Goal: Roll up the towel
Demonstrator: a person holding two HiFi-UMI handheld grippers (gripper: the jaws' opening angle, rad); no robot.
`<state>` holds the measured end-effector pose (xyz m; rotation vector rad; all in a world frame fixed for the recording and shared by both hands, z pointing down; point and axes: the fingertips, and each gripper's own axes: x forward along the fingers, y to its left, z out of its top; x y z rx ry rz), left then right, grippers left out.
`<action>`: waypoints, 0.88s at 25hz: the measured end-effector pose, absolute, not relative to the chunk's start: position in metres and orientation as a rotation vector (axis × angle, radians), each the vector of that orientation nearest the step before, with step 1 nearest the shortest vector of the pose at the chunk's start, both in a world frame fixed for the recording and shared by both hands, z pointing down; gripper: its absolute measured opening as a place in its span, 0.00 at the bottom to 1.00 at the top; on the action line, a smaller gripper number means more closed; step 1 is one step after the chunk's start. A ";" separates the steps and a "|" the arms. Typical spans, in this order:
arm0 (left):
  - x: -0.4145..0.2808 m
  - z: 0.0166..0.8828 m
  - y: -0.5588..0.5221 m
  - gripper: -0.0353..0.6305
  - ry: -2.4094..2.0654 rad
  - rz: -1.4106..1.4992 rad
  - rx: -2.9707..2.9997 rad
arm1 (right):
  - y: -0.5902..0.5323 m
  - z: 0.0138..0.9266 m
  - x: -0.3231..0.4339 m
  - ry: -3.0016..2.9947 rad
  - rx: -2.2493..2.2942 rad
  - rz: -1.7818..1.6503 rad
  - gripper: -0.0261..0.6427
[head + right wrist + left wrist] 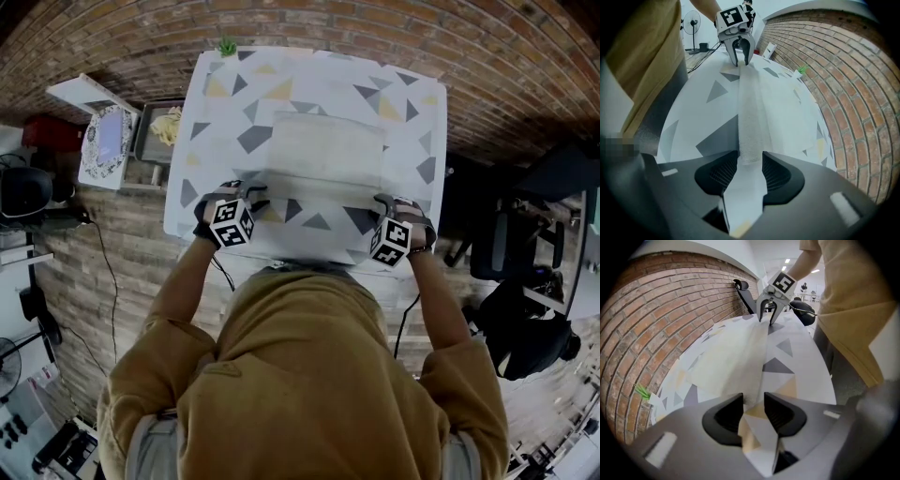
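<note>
Your left claw (753, 411) is drawn in narrow and nips the near edge of the pale cream rectangular cloth towel (328, 150). The raised fold of that edge starts right between its pads and runs straight ahead, away from the claw. Your right claw (750, 172) is just as narrow and is clamped on the other end of the same edge. There the cloth is already turned over into a soft, thin roll that fills the gap between the pads. The rest of the towel lies flat beyond both claws, spread on the white tablecloth printed with grey and yellow triangles (234, 108). It lies to the left of the left claw's line and to the right of the right claw's line.

From your head camera the jaw tips are hard to read, since they sit blurred under your hands and the marker cubes. Your mustard-coloured top (309, 375) cuts off the table's near edge. Behind the left claw's pads only tablecloth shows, so how deep the towel reaches there is unclear.
</note>
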<state>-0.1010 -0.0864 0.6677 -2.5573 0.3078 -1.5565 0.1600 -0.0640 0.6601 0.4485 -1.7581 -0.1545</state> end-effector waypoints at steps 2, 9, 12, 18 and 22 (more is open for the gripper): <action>-0.100 0.668 -0.086 0.34 0.300 -1.557 -2.552 | -0.065 0.660 0.158 -1.761 0.445 -0.157 0.29; -0.099 0.664 -0.090 0.30 0.307 -1.541 -2.533 | -0.066 0.657 0.155 -1.774 0.442 -0.152 0.29; -0.095 0.662 -0.090 0.30 0.298 -1.527 -2.527 | -0.066 0.657 0.159 -1.771 0.456 -0.145 0.29; -0.095 0.668 -0.091 0.22 0.284 -1.544 -2.526 | -0.060 0.660 0.158 -1.785 0.444 -0.125 0.17; -0.094 0.664 -0.094 0.18 0.293 -1.526 -2.586 | -0.063 0.657 0.158 -1.800 0.471 -0.118 0.09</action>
